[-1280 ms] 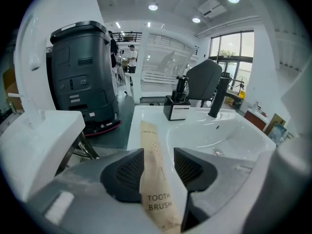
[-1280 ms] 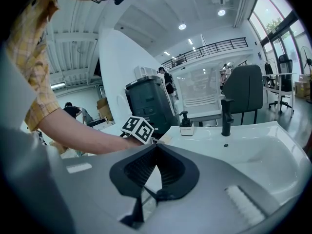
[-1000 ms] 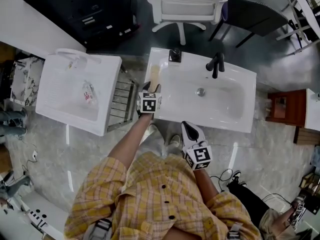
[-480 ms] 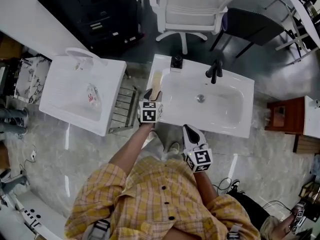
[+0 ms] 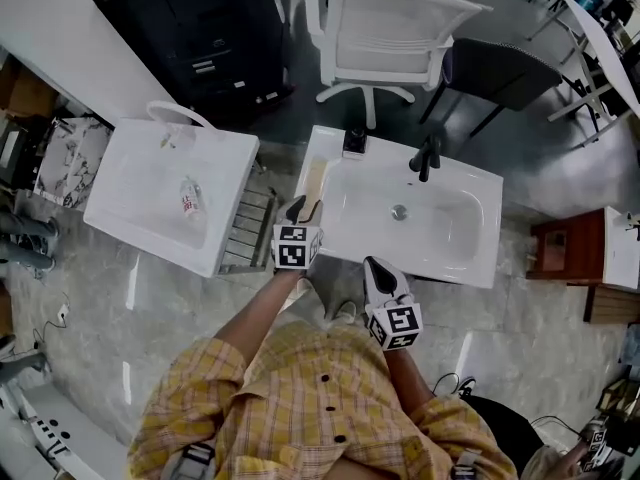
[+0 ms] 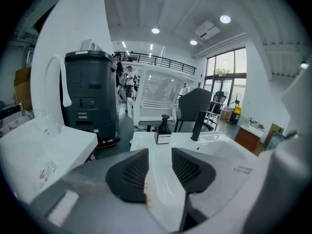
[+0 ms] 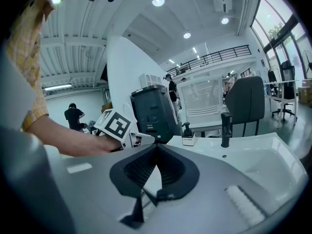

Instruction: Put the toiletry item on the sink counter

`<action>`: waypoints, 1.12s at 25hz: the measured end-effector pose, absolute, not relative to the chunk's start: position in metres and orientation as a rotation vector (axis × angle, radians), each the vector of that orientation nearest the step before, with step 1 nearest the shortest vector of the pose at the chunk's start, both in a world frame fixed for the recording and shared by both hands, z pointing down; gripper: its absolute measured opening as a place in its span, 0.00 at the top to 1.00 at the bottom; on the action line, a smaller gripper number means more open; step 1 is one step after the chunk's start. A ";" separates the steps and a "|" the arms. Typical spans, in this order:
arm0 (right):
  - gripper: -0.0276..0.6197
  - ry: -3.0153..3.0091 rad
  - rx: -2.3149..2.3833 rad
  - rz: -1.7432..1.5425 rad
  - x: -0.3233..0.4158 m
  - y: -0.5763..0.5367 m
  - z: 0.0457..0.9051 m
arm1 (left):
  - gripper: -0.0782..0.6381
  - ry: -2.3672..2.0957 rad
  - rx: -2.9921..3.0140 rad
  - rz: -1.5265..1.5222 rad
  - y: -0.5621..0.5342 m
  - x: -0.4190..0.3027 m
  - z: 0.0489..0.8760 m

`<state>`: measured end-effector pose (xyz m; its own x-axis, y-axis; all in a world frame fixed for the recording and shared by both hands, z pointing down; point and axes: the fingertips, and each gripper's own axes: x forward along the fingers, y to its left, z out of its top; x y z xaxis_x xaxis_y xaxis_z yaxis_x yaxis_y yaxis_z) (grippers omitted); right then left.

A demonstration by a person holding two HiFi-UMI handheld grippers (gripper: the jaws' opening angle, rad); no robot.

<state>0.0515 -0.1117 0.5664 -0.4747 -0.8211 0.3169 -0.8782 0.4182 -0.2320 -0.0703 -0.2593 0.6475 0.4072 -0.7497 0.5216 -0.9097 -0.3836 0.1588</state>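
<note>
The toiletry item [image 5: 313, 180] is a flat pale beige piece lying on the left strip of the white sink counter [image 5: 330, 230]. My left gripper [image 5: 303, 208] hovers at the item's near end. Its jaws are closing but stand apart. In the left gripper view the item's beige edge [image 6: 146, 189] shows low in the gap of that gripper [image 6: 161, 155], beside the left jaw, and no pad presses on it. My right gripper [image 5: 378, 273] hangs in front of the counter's near edge, shut and holding nothing; in its own view the right gripper [image 7: 157, 167] has its jaws meeting.
A soap dispenser [image 5: 353, 140] and a black faucet [image 5: 427, 156] stand at the back of the basin, with the drain [image 5: 399, 211] in the middle. A second white basin [image 5: 170, 193] holding a small bottle [image 5: 190, 203] sits left, beyond a metal rack [image 5: 250, 230]. Behind the sink stands a white chair [image 5: 385, 33].
My left gripper has drawn back a little toward me while the beige item stays on the counter. The right gripper has hardly moved.
</note>
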 end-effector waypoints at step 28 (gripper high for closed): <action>0.96 -2.564 1.538 0.461 0.041 -0.131 0.541 | 0.89 -1.454 2.402 0.267 -0.199 -0.087 0.562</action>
